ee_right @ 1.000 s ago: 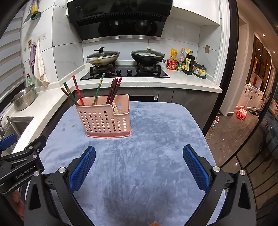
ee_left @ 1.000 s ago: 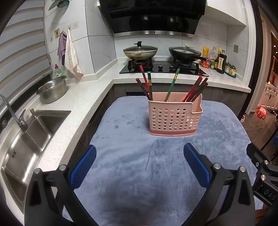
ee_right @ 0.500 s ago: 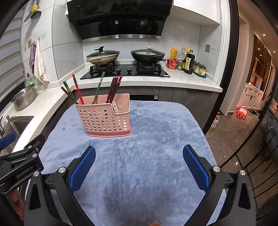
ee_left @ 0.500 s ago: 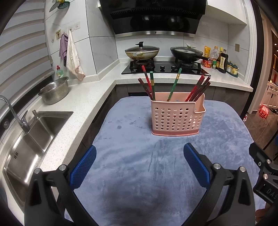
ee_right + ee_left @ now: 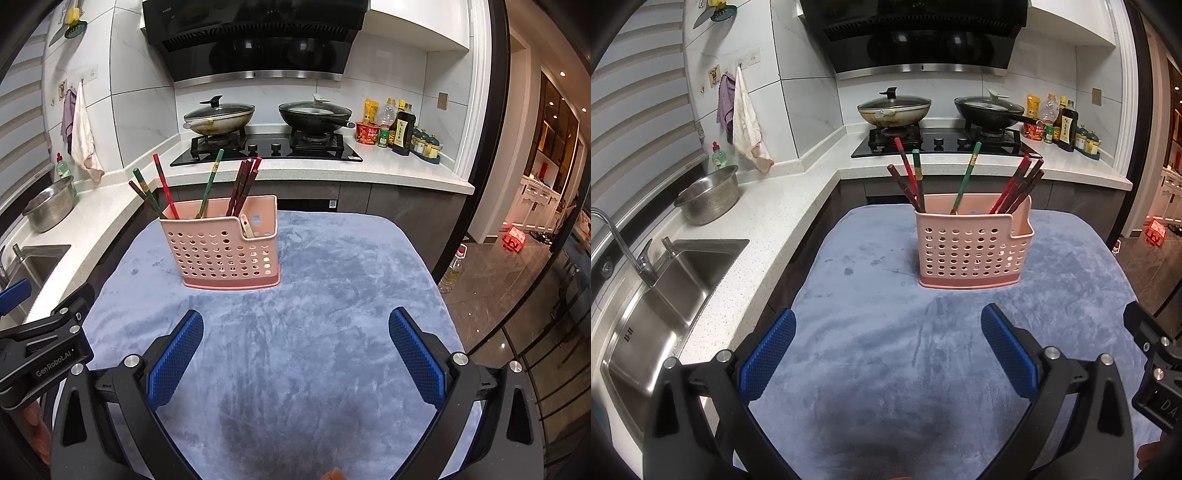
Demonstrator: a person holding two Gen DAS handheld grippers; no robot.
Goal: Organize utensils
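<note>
A pink perforated utensil basket [image 5: 973, 251] stands upright on a blue-grey cloth [image 5: 886, 350]; it also shows in the right wrist view [image 5: 221, 251]. Several red, dark and green chopsticks [image 5: 964, 181] stand in its tall compartment, also seen in the right wrist view [image 5: 207, 184]. A pale utensil tip [image 5: 246, 227] sits in its low side pocket. My left gripper [image 5: 888, 350] is open and empty, well short of the basket. My right gripper [image 5: 295, 350] is open and empty, in front of and right of the basket.
A sink [image 5: 665, 295] and a steel bowl [image 5: 709, 199] lie on the white counter at left. A hob with two pans [image 5: 894, 109] and bottles [image 5: 1060, 122] stand behind. The cloth's right edge drops to the floor [image 5: 498, 288].
Both grippers have drawn back a little and risen; the basket looks slightly farther and higher in both views. Both stay open and empty.
</note>
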